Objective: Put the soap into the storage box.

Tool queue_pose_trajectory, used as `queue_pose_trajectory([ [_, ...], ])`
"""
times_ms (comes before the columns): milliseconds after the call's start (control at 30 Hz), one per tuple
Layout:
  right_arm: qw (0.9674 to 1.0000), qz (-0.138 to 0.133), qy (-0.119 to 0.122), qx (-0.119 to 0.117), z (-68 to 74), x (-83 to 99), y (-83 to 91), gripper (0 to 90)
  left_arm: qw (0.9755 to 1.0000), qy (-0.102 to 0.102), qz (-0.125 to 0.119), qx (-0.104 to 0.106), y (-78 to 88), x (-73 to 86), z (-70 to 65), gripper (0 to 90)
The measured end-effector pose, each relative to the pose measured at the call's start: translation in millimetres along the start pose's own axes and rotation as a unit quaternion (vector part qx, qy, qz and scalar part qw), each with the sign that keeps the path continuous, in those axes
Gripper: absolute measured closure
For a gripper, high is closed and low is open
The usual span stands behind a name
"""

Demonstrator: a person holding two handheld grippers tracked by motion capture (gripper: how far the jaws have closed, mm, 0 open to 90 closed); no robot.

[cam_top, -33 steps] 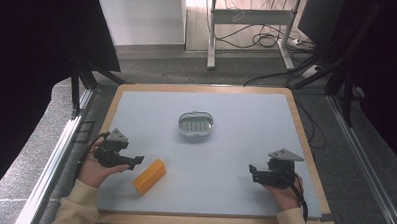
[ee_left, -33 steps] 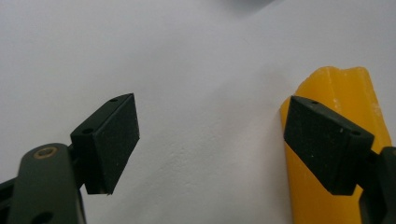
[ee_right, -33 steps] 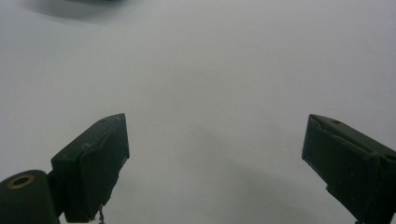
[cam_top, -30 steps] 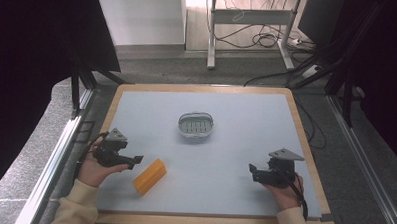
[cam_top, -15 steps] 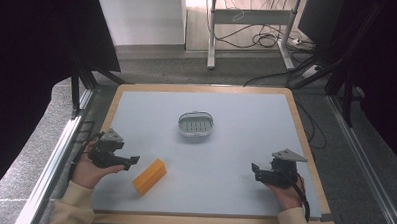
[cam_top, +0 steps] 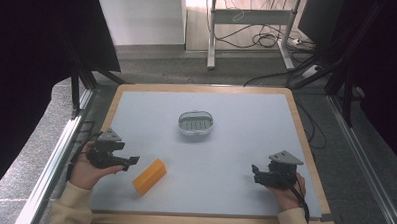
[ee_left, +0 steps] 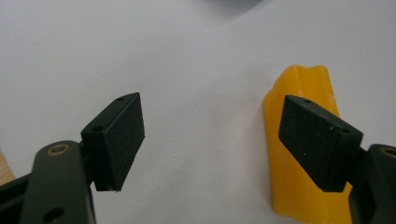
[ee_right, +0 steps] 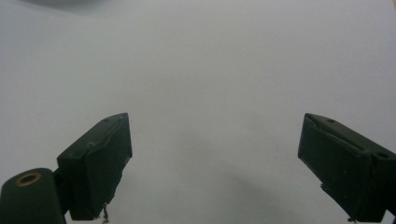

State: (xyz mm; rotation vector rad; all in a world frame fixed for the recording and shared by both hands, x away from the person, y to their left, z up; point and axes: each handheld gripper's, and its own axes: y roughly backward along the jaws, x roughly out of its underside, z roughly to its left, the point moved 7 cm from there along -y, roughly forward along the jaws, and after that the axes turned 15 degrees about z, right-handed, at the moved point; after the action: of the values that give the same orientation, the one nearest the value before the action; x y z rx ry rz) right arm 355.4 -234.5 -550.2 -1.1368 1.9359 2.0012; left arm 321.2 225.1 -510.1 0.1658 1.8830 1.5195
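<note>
From the high view, a pale grey table top with a light wooden rim (cam_top: pixel 305 141) carries a small oval grey-white dish with slots in its floor (cam_top: pixel 195 124) near the middle. The left gripper (cam_top: pixel 129 161) is held low at the table's left side, jaws pointing toward a yellow-orange rectangular block (cam_top: pixel 149 176) lying just ahead of their tips. The right gripper (cam_top: pixel 256 174) is held at the right side, well apart from both block and dish.

In the left gripper view, the left gripper (ee_left: pixel 212 140) has its jaws spread wide, nothing between them but bare surface. The block (ee_left: pixel 299 140) lies behind the right-hand jaw, outside the gap.

In the right gripper view, the right gripper (ee_right: pixel 215 163) also has its jaws wide apart over bare grey surface.
</note>
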Motion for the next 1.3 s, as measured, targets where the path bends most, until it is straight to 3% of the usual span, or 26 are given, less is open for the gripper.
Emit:
queue_pose_trajectory([
  [200,1.0000,-0.004,-0.001,0.007,-1.4,-0.1,0.3,10.2,1.0000,-0.004,0.005,0.001,-0.2,0.2,-2.9,22.9],
  [367,1.0000,0.001,0.000,-0.002,2.3,0.5,-2.1,10.1,0.9999,-0.012,-0.008,-0.008,12.2,-5.7,-14.3,23.4],
  [467,0.9999,0.003,0.009,-0.008,5.8,0.2,-3.4,10.8,0.9998,-0.015,-0.010,0.010,11.2,-7.6,-20.2,23.4],
  [700,0.9996,0.000,0.017,-0.021,12.6,-0.5,-3.4,12.3,0.9995,-0.026,0.006,0.015,3.0,-8.3,-28.7,23.3],
  [1000,0.9997,-0.008,0.013,-0.021,11.4,-1.3,-2.9,13.4,0.9992,-0.033,0.006,0.021,6.0,-9.1,-32.9,23.2],
  [1300,0.9997,-0.011,0.013,-0.020,12.3,-1.7,-3.1,13.8,0.9979,-0.047,0.038,0.024,-4.6,-8.7,-46.7,23.5],
])
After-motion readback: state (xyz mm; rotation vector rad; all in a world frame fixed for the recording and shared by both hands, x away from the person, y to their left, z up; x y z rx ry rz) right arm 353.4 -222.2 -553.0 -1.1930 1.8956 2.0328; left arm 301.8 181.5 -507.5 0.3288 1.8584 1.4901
